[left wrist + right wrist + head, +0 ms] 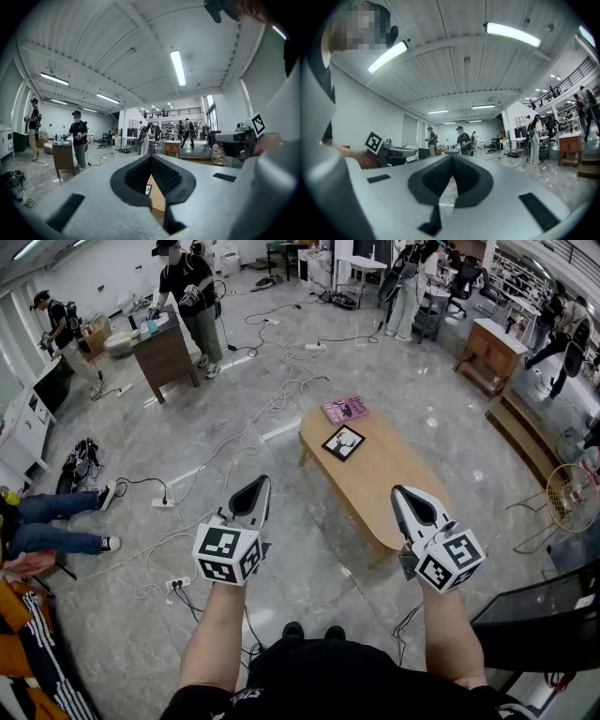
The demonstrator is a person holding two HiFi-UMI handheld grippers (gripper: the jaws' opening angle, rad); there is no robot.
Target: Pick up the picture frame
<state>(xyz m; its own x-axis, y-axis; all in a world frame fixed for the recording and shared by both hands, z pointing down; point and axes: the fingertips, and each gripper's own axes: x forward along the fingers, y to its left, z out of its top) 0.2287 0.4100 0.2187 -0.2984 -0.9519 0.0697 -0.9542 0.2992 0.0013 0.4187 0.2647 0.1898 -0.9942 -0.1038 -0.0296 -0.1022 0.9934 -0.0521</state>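
The picture frame (pixel 343 442), black-edged with a white print, lies flat on the far half of a low oval wooden table (pixel 384 493). A pink book (pixel 345 409) sits just beyond it. Both grippers hover level, short of the frame and apart from it. My left gripper (pixel 263 481) is over the floor left of the table, jaws closed tip to tip with nothing in them. My right gripper (pixel 397 490) is above the table's near end, also shut and empty. In the left gripper view, the frame (pixel 147 189) peeks through the hollow behind the closed tips (pixel 151 156).
Cables and power strips (pixel 164 502) trail across the floor to the left. A wooden cabinet (pixel 165 354) with a person beside it stands at the far left. A person's legs (pixel 56 521) stretch out at the left edge. A fan (pixel 572 495) stands at the right.
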